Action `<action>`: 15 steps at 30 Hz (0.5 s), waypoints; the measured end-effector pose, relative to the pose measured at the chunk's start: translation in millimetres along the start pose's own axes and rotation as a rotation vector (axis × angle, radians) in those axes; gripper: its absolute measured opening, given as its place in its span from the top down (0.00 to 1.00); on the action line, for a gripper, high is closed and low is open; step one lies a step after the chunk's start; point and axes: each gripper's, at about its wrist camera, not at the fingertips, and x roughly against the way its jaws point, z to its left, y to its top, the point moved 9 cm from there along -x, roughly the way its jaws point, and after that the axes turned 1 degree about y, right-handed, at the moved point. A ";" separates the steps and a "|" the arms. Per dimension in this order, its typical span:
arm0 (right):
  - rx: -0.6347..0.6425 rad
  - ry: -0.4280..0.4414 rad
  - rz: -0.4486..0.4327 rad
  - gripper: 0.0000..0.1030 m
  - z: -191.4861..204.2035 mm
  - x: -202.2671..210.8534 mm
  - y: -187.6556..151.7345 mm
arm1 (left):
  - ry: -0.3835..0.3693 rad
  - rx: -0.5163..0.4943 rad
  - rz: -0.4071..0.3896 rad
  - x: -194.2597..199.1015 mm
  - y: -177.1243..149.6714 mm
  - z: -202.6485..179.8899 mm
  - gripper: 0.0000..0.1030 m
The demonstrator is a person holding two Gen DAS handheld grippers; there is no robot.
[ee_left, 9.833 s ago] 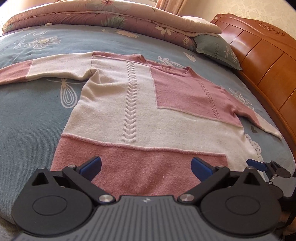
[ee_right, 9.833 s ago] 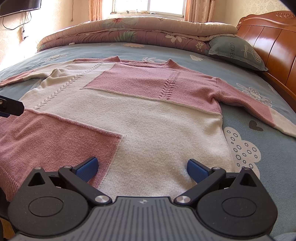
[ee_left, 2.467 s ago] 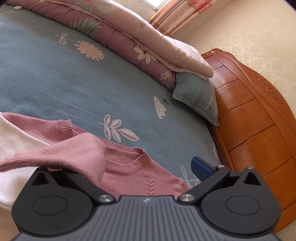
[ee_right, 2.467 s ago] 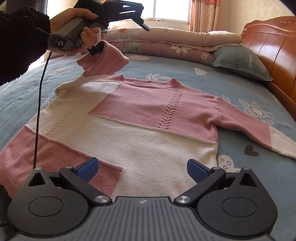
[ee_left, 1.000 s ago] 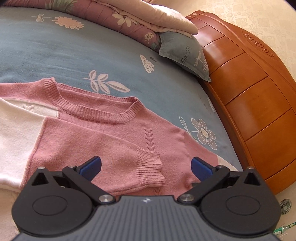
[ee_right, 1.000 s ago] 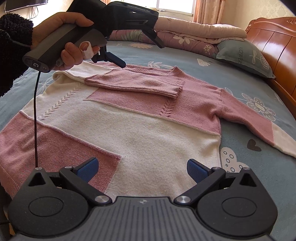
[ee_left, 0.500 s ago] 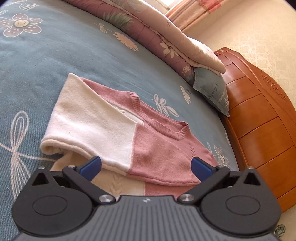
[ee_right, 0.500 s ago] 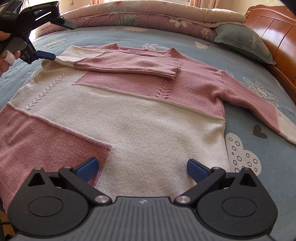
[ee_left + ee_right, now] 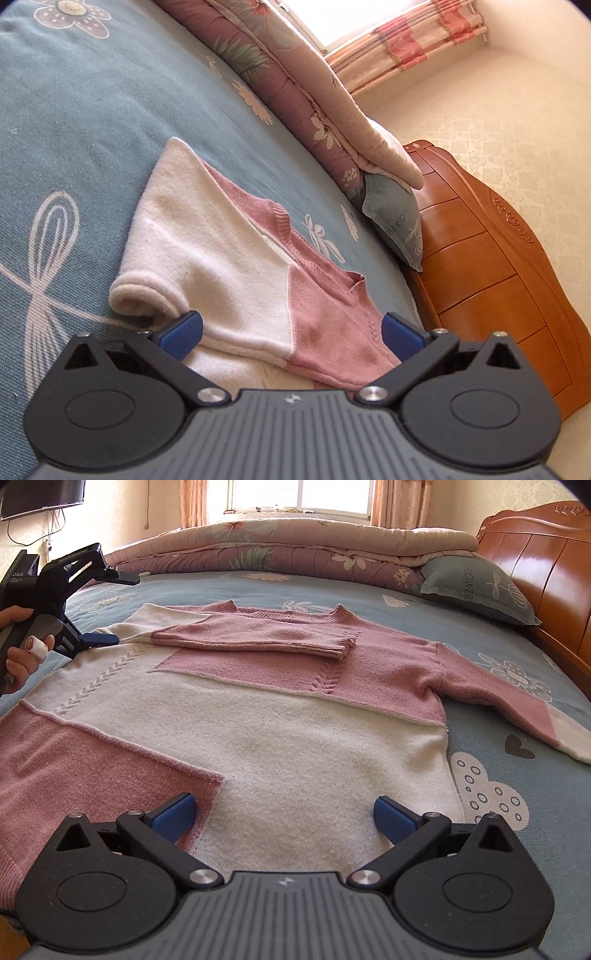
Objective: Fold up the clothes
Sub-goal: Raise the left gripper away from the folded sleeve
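The left tongs [image 9: 291, 330] are wide open and hold nothing, low over the folded sleeve [image 9: 207, 254]. The right tongs [image 9: 284, 814] are wide open too, empty, at the bottom of the frame over the sweater [image 9: 295, 716], which lies flat on the bed [image 9: 498, 775].

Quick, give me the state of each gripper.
Left gripper: open, holding nothing, at the sweater's folded shoulder.
Right gripper: open, empty, over the hem.
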 end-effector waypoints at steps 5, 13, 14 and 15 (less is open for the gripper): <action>-0.016 -0.025 -0.020 0.00 2.2 -1.2 1.5 | -0.018 0.090 0.000 0.5 10.9 0.1 0.01; -0.047 -0.068 -0.035 0.00 4.4 0.9 -0.7 | 0.013 0.083 0.093 -0.1 7.0 -2.1 0.01; -0.049 -0.070 -0.036 0.00 4.4 1.0 -1.0 | 0.022 0.102 0.128 -3.6 1.0 1.0 0.01; -0.052 -0.071 -0.038 0.00 4.4 1.2 -1.4 | 0.031 0.091 0.138 -5.4 -2.1 1.1 0.01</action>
